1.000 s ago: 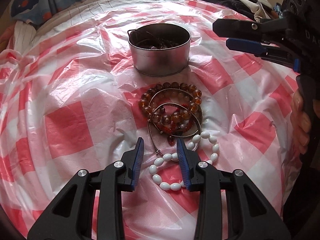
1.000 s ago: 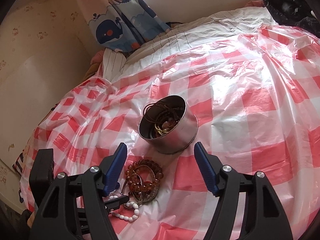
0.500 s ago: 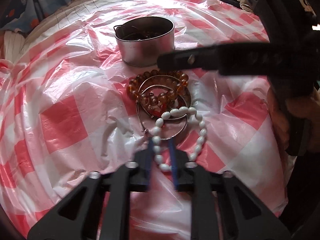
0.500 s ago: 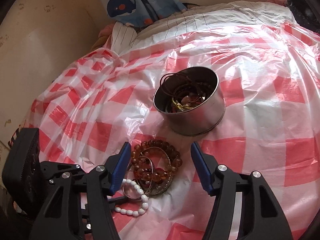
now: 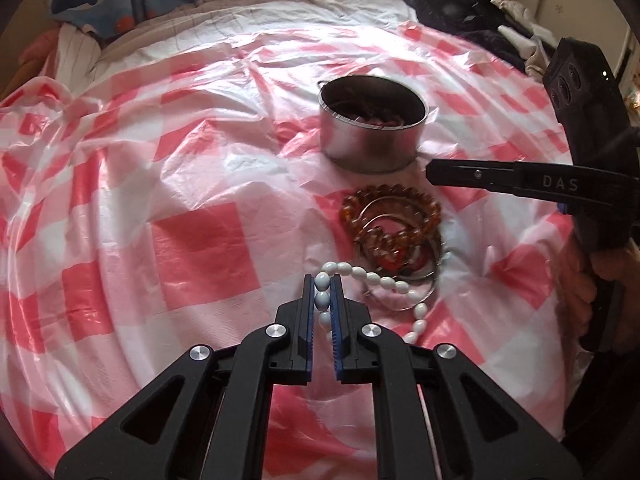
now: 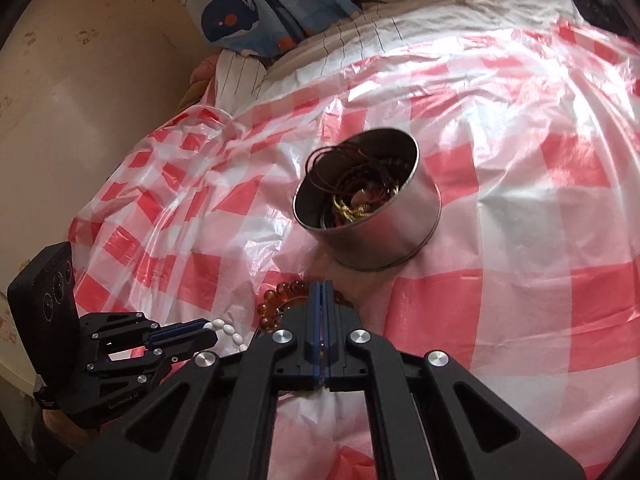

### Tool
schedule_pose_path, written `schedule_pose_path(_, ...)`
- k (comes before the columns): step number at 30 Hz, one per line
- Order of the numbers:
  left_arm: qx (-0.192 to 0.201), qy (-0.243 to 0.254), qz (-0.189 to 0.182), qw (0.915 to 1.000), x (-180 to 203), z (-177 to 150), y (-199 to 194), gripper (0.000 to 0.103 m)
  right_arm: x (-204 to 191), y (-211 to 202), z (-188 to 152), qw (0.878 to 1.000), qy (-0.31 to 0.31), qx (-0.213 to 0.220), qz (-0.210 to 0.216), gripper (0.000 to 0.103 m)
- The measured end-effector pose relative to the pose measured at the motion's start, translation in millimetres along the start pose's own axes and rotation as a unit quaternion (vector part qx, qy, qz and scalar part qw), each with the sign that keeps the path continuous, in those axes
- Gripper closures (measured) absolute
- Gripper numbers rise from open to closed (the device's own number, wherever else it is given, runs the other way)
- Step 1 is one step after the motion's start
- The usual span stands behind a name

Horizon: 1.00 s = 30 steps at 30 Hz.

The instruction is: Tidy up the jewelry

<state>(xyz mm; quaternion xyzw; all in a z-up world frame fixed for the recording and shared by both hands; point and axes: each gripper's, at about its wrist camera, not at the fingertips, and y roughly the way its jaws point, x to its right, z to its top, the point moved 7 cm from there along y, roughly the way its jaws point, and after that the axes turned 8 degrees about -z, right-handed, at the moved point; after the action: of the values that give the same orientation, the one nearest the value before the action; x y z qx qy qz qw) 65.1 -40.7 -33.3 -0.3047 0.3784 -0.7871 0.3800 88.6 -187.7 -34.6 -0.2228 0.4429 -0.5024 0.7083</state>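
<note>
Round metal tin (image 6: 372,216) upright on the red-checked plastic sheet (image 5: 192,240) over the bed; inside, dark cords and gold chain tangled; amber bead bracelets (image 5: 390,220) piled just beside it; left claw (image 5: 322,288) clamped on the white bead bracelet (image 5: 384,282); right claw (image 6: 319,292), jaws just closing, pinched together over the amber pile, grip unclear.

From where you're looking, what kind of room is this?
Most likely a bedroom: the red-and-white checked plastic sheet is spread over a bed with striped bedding, a whale-print curtain hangs behind it, and clothes are heaped at the far edge.
</note>
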Motion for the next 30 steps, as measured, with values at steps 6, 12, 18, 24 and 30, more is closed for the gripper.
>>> schedule_pose_path(6, -0.017, 0.006, 0.013, 0.9997, -2, -5, 8, 0.095, -7, 17, -12, 0.999, -0.019, -0.022, -0.014, 0.06)
schedule_pose_path(12, -0.023, 0.004, 0.012, 0.9997, -2, -7, 12, 0.092, -8, 2, -5, 1.0, -0.002, 0.006, 0.024, 0.091)
schedule_pose_path(18, -0.025, 0.005, 0.011, 0.9996, -1, -7, 14, 0.088, 1, -26, 6, 0.999, 0.003, 0.042, 0.018, 0.091)
schedule_pose_path(24, -0.027, 0.011, 0.003, 0.9996, 2, -8, 16, 0.08, 29, -23, 5, 0.996, -0.014, 0.02, -0.086, 0.089)
schedule_pose_path(30, -0.03, 0.016, -0.001, 0.9994, 6, -9, 18, 0.072, 32, -14, 0, 0.99, -0.045, 0.012, -0.13, 0.054)
